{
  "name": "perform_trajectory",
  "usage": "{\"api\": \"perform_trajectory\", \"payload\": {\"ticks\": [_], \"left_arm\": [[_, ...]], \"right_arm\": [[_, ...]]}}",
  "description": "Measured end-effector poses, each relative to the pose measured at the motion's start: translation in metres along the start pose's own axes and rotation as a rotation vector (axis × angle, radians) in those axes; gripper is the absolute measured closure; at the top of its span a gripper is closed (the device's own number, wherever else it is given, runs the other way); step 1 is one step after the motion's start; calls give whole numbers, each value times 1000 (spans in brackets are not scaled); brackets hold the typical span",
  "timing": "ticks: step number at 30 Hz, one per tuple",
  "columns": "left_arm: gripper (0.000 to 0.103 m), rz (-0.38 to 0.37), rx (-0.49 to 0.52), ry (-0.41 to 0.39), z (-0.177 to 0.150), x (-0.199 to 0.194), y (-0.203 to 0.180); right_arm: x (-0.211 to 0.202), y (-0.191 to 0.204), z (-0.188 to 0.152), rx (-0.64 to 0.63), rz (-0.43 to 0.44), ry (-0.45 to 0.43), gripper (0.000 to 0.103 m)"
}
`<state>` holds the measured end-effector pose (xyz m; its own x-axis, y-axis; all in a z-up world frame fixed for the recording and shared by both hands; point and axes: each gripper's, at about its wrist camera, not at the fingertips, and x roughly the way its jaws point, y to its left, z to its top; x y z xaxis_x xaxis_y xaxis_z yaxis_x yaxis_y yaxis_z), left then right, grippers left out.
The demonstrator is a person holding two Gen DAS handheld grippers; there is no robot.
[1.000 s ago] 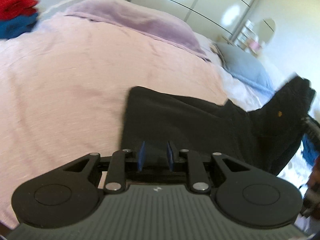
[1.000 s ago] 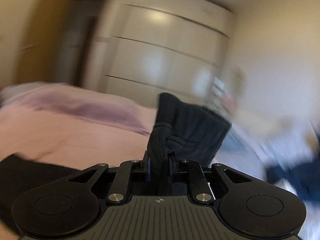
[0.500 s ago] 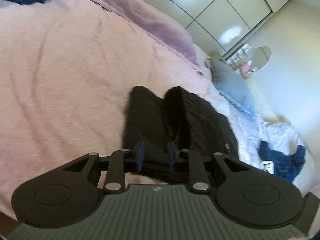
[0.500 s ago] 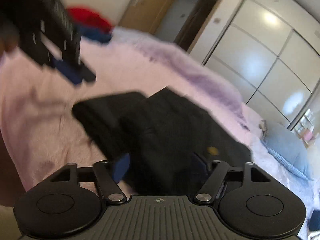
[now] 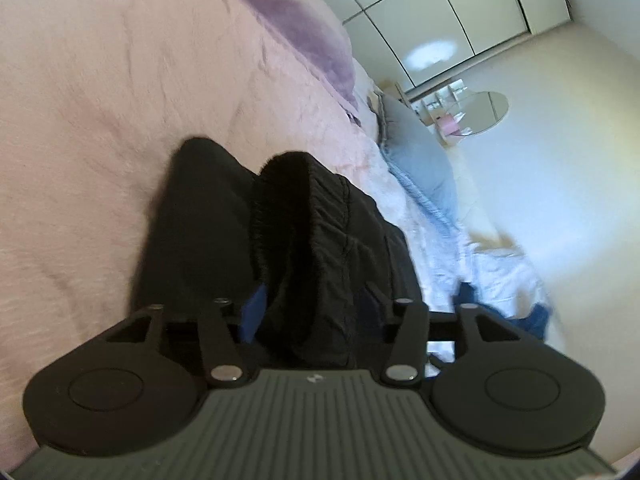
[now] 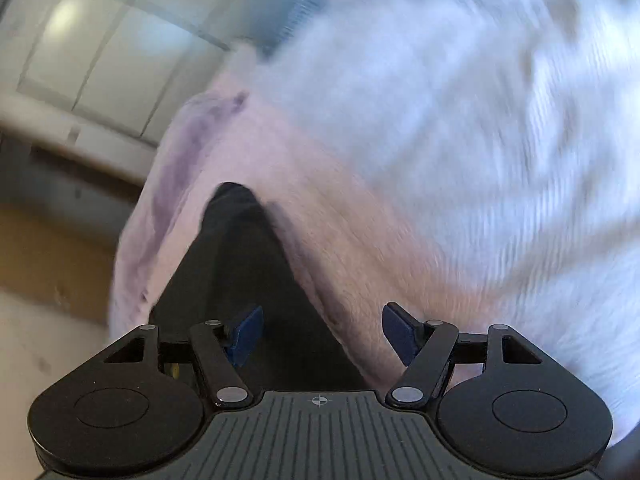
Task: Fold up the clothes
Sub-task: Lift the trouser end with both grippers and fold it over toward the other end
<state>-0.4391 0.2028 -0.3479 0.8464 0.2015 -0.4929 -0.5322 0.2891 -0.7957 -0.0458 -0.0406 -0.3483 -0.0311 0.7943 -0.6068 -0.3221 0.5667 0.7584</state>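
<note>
Black ribbed fabric garment (image 5: 288,240) is lying doubled over on the pink fleecy bedspread (image 5: 100,120) as left gripper (image 5: 312,320) and right gripper (image 6: 320,332), jaws just opening, are letting go; next likely smoothing the fold.

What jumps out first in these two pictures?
A black garment, folded over itself, lies on a pink bedspread, filling the middle of the left view. Behind it, white wardrobe doors gleam. The right gripper stands open over the garment's edge.
</note>
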Motion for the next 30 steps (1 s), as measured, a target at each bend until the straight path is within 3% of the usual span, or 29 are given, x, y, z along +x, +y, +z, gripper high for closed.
{"api": "perform_trajectory", "payload": {"ticks": [2,6,7,8,9,11,14,18,22,24,26,30], "left_arm": [[53,4,-20,22,4,13,4],[53,26,36,31,10,27,-1],[62,28,50,33,11,29,-3],[83,29,65,34,12,31,-4],[92,23,78,30,12,30,-6],[93,-13,101,13,13,20,-10],[94,-4,154,-49,14,-5,-23],[94,13,153,-132,16,-40,-25],[93,127,56,-99,17,-33,5],[85,115,-11,-99,16,-30,21],[80,94,-53,-105,17,-31,24],[67,130,-9,-113,15,-31,15]], "right_arm": [[8,-4,4,56,19,17,33],[26,1,8,67,62,57,33],[26,1,9,71,70,74,33],[28,2,9,71,73,87,33],[30,5,8,57,71,95,33],[33,18,4,-18,50,93,33],[34,36,-2,-120,59,113,36],[42,65,-16,-305,33,121,37],[62,86,-33,-471,-48,128,36],[69,89,-42,-537,-80,121,36],[62,87,-46,-553,-77,110,36],[47,77,-39,-488,-25,73,37]]}}
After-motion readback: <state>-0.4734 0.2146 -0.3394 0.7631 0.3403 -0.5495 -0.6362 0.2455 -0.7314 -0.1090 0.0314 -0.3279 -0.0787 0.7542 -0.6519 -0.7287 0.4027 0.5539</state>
